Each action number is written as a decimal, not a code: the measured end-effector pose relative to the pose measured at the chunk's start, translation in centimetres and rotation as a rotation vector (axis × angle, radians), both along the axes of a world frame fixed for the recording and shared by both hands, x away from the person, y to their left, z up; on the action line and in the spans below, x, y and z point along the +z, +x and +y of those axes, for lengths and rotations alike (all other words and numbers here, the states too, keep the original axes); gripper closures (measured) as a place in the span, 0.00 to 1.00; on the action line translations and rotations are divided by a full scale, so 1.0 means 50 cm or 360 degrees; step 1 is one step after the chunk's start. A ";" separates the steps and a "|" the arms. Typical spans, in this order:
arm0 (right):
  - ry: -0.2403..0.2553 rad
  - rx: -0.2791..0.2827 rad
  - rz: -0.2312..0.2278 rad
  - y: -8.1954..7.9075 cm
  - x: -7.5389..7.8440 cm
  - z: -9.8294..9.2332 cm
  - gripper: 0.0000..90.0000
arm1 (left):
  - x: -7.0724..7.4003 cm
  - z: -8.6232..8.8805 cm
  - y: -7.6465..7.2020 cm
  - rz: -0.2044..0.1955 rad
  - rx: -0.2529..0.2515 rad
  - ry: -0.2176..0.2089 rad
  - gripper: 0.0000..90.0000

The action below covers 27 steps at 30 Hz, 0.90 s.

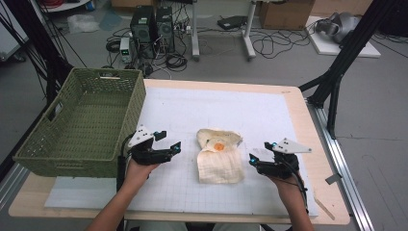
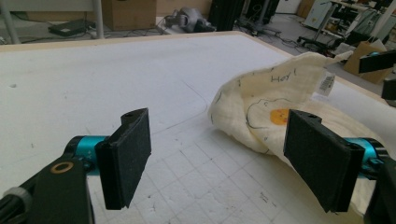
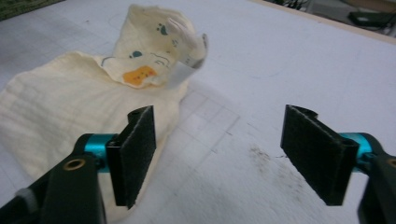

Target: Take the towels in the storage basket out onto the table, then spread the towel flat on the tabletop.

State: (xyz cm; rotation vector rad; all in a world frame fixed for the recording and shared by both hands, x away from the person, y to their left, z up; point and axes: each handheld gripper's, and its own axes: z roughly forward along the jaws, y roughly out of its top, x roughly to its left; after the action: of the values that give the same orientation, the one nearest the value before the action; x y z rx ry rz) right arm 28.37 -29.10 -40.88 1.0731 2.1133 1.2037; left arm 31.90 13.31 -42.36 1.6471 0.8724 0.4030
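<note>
A cream cloth (image 1: 220, 161) with an orange print lies partly folded at the middle of the white grid mat (image 1: 192, 110). My left gripper (image 1: 171, 140) rests just left of it, open, with nothing between its pads. In the left gripper view that gripper (image 2: 219, 163) faces the cloth (image 2: 261, 107), which lies ahead and to the right with a small tag on its raised edge. My right gripper (image 1: 260, 152) sits just right of the cloth, open and empty. Through the right gripper view, the gripper (image 3: 229, 154) hovers over bare mat, the cloth (image 3: 60, 107) ahead on the left.
A green woven basket (image 1: 72, 161) stands at the table's left edge, beside the left hand. The wooden table rim (image 1: 317, 144) runs close to the right hand. Beyond the table, computers, cables and boxes lie on the floor.
</note>
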 end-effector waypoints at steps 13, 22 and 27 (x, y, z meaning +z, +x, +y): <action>0.0037 -0.0002 -0.0004 0.005 -0.003 0.010 0.24 | -0.003 -0.002 0.003 0.0016 -0.0003 0.0007 0.26; 0.0088 0.0050 0.0048 0.028 -0.006 0.048 0.31 | -0.003 -0.002 0.002 0.0014 0.0005 0.0020 0.26; 0.0103 0.0135 0.0095 0.056 -0.014 0.101 0.34 | -0.004 -0.003 0.004 0.0019 0.0019 0.0017 0.26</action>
State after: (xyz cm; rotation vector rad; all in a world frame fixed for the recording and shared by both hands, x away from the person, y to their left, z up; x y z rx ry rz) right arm 31.17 -24.04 -41.57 1.0694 2.1986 1.3032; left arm 32.12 13.18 -42.57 1.6560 0.8910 0.4071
